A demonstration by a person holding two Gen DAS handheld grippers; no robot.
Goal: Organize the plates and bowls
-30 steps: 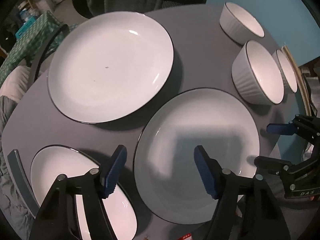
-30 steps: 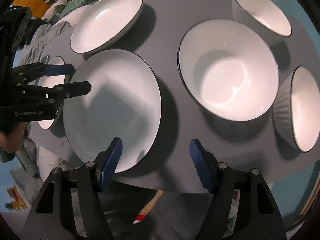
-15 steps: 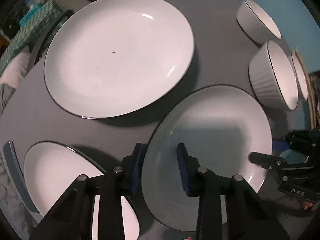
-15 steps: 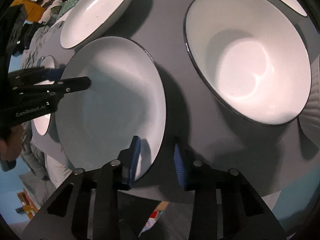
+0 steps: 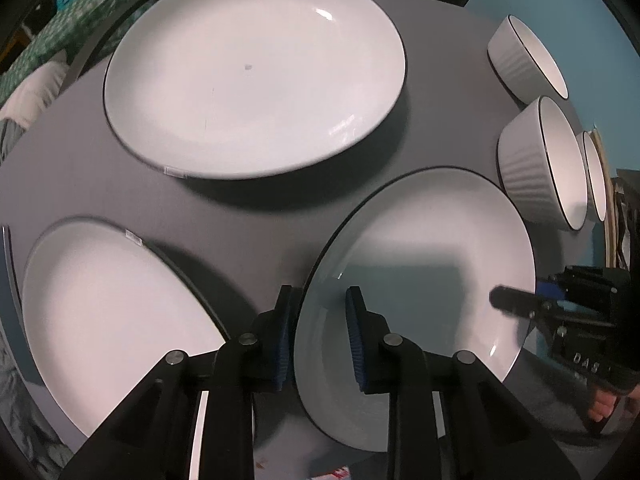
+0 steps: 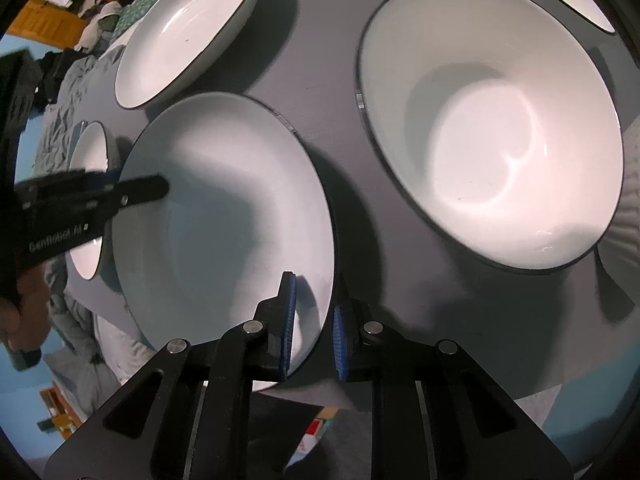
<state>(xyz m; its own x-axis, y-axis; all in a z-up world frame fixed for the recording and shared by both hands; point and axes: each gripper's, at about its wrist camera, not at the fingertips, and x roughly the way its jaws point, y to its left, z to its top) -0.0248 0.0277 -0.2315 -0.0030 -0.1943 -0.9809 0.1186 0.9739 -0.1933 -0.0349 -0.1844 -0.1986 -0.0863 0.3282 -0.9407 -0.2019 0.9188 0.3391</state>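
Note:
A white plate with a dark rim (image 5: 432, 248) lies near the front of the grey table (image 5: 100, 184). My left gripper (image 5: 320, 332) is shut on its left rim. My right gripper (image 6: 314, 324) is shut on the same plate's (image 6: 224, 216) opposite rim; it shows in the left wrist view (image 5: 560, 304). The left gripper shows in the right wrist view (image 6: 100, 196). The plate looks tilted, with a shadow under it. A large white plate (image 5: 256, 68) lies behind it and another plate (image 5: 108, 320) to its left.
Three ribbed white bowls stand at the right: one far (image 5: 524, 60), one nearer (image 5: 540, 164), one at the edge (image 5: 596, 176). In the right wrist view a wide bowl (image 6: 492, 120) sits right of the held plate. Patterned cloth and clutter lie beyond the table.
Both grippers moved in and closed from wide open onto opposite rims of the near plate. The plate now seems raised a little off the table.

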